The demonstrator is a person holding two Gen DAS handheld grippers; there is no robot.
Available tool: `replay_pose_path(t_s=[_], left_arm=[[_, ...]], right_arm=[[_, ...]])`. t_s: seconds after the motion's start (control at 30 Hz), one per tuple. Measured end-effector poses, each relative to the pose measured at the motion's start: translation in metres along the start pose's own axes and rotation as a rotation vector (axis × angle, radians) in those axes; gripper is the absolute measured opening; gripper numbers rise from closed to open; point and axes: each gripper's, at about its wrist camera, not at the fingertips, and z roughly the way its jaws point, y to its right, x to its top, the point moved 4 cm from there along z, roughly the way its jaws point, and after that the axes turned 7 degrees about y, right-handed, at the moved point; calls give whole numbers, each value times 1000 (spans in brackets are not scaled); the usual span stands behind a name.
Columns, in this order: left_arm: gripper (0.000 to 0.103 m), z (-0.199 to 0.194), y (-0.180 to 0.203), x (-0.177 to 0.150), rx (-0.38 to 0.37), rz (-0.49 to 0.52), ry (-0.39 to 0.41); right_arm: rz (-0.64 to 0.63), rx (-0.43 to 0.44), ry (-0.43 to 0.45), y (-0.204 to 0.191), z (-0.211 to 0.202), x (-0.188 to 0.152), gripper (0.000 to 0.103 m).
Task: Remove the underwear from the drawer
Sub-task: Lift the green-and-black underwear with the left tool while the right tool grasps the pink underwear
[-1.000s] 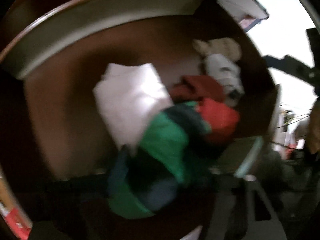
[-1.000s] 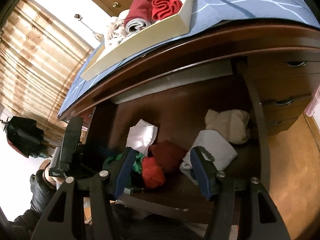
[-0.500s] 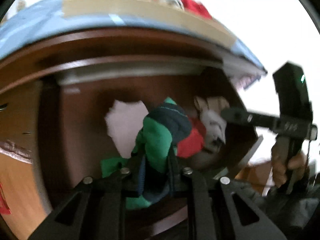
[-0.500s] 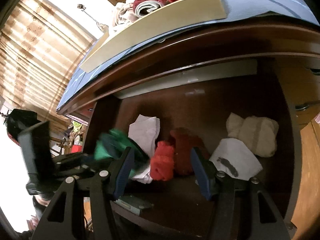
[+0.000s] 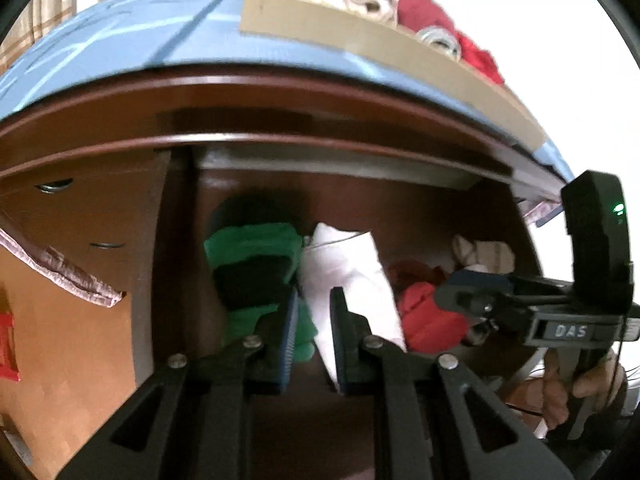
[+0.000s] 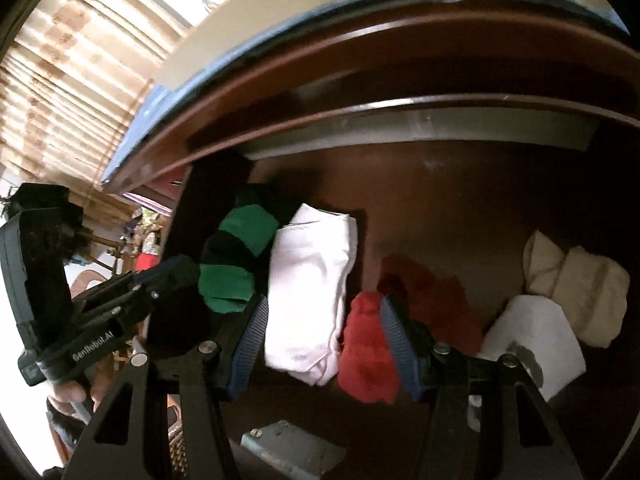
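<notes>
Left gripper (image 5: 312,322) nearly shut w/ nothing pinched, just in front of green-and-black striped folded underwear (image 5: 256,268) in dark wooden drawer (image 6: 460,200). Right gripper (image 6: 322,344) spread wide (white folded cloth (image 6: 310,292) beside the green piece).

Striped curtains (image 6: 80,80) beside dark wooden dresser (image 6: 400,52).

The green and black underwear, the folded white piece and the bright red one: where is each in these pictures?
Green and black underwear (image 6: 236,264): right wrist view, on a green band.
Folded white piece (image 6: 310,280): right wrist view, on its flat middle.
Bright red one (image 6: 368,352): right wrist view, on its crumpled front.
</notes>
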Motion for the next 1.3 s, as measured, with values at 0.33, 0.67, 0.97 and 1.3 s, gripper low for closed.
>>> replay_pose_path(t_s=[0.33,0.67,0.97,1.3], left_arm=[[63,53,3,-2,194,64,-138],[44,79,-6,-3,158,-7,-253],[22,37,-5,3,151,9,-32],[22,-40,-10,11,102,20,122]], right_arm=[[25,9,5,6,3,1,61],[58,46,-7,13,6,3,61],[68,42,-18,11,13,5,61],[-22,6,-102,-25,50,9,61]])
